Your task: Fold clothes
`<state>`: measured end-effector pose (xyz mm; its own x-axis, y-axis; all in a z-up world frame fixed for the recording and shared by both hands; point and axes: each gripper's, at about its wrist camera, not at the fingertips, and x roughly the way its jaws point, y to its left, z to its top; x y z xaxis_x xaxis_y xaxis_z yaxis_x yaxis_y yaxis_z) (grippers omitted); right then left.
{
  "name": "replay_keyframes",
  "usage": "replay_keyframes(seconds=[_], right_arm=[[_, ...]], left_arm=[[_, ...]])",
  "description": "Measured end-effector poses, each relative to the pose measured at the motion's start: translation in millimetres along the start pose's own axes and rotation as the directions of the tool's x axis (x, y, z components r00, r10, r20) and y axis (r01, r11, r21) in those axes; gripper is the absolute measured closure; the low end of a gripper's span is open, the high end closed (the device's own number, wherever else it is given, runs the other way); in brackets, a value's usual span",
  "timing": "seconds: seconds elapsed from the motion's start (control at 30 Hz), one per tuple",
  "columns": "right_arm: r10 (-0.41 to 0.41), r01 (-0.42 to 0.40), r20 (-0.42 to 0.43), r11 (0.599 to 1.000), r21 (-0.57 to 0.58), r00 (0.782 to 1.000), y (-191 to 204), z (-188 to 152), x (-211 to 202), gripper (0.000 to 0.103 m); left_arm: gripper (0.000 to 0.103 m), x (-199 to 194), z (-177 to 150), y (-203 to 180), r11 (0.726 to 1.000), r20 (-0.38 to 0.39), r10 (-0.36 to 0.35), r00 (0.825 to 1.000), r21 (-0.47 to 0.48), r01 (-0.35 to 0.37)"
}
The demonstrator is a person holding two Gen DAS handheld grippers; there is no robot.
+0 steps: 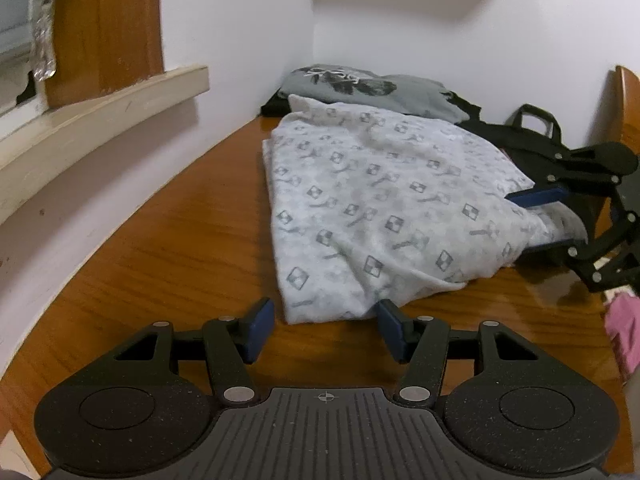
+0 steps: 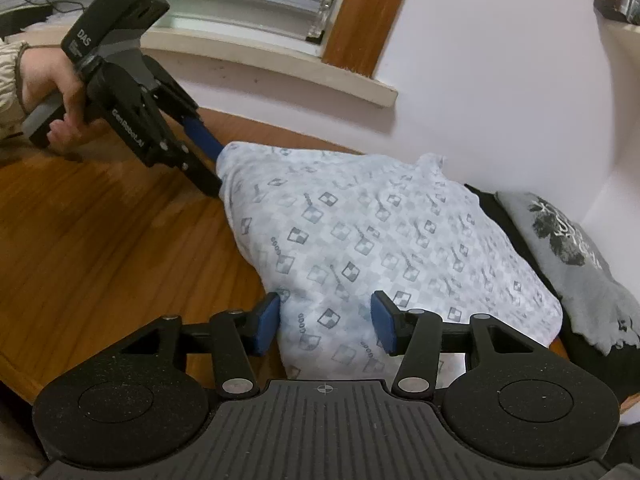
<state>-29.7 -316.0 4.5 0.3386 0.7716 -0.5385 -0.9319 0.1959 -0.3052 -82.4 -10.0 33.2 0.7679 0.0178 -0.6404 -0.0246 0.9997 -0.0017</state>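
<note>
White checker-printed garment [image 1: 384, 208] lies folded on the wooden tabletop [image 1: 168, 240]; left gripper [image 1: 326, 330] and right gripper [image 2: 324, 322], both wide, bracket adjacent edges, seemingly to square it.

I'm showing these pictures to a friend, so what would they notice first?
First, the white checker-printed folded garment in the middle of the glossy wooden table, with open blue-padded tongs at two of its edges. Behind it, by the wall, lies a grey printed T-shirt on dark clothing.
</note>
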Motion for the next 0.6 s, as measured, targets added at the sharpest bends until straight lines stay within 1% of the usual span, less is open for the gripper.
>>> replay_keyframes(seconds=[0.03,0.07,0.1,0.13,0.17,0.2,0.23,0.3,0.37,0.47,0.5,0.53,0.6], right_arm=[[0.000,0.000,0.007,1.000,0.000,1.000,-0.7,-0.7,0.6,0.069],[-0.002,0.002,0.017,1.000,0.010,1.000,-2.7,-1.6,0.3,0.073],[-0.004,0.003,0.027,1.000,0.028,1.000,-5.8,-1.8,-0.6,0.080],[-0.005,0.003,0.037,0.999,0.047,0.999,-9.1,-1.7,-1.6,0.086],[-0.009,0.006,0.046,0.998,0.065,0.999,-12.2,-1.4,-2.9,0.088],[-0.014,0.009,0.055,0.996,0.083,0.998,-15.5,-1.0,-4.7,0.090],[-0.024,0.018,0.068,0.996,0.092,0.997,-17.9,-0.4,-7.2,0.091],[-0.043,0.034,0.092,0.994,0.101,0.995,-21.8,1.2,-12.6,0.092],[-0.053,0.042,0.110,0.994,0.101,0.993,-24.8,2.8,-18.4,0.093],[-0.061,0.050,0.128,0.995,0.084,0.990,-25.7,4.6,-28.0,0.094],[-0.055,0.046,0.119,0.996,0.073,0.991,-24.7,3.7,-29.8,0.094],[-0.046,0.040,0.105,0.997,0.059,0.993,-23.5,2.3,-31.0,0.094],[-0.021,0.017,0.062,0.998,0.062,0.998,-22.3,-6.8,-30.7,0.094]], left_arm=[[0.042,1.0,0.1,-2.0,1.000,0.003,0.001,1.000,0.009,-0.001],[0.043,2.0,0.2,-4.0,1.000,0.006,0.002,1.000,0.018,-0.003],[0.050,2.9,0.4,-6.1,1.000,0.009,0.004,1.000,0.028,-0.004],[0.054,3.8,0.5,-8.2,0.999,0.012,0.006,1.000,0.037,-0.007],[0.061,4.2,0.7,-10.6,0.999,0.018,0.014,1.000,0.049,-0.015],[0.076,4.1,0.7,-13.4,0.998,0.024,0.025,0.999,0.064,-0.026],[0.087,3.6,0.9,-16.2,0.996,0.031,0.035,0.999,0.077,-0.038],[0.089,-0.4,4.3,-20.2,0.994,0.045,0.075,0.996,0.076,-0.079],[0.090,-10.4,11.0,-23.6,0.984,0.072,0.141,0.987,0.096,-0.148],[0.098,-28.2,19.5,-25.9,0.963,0.090,0.214,0.973,0.148,-0.225],[0.099,-30.1,19.3,-25.0,0.953,0.076,0.250,0.965,0.157,-0.259],[0.101,-31.7,16.3,-21.2,0.954,0.053,0.254,0.966,0.152,-0.260],[0.101,-35.2,10.2,-13.0,0.956,0.011,0.261,0.965,0.136,-0.260]])
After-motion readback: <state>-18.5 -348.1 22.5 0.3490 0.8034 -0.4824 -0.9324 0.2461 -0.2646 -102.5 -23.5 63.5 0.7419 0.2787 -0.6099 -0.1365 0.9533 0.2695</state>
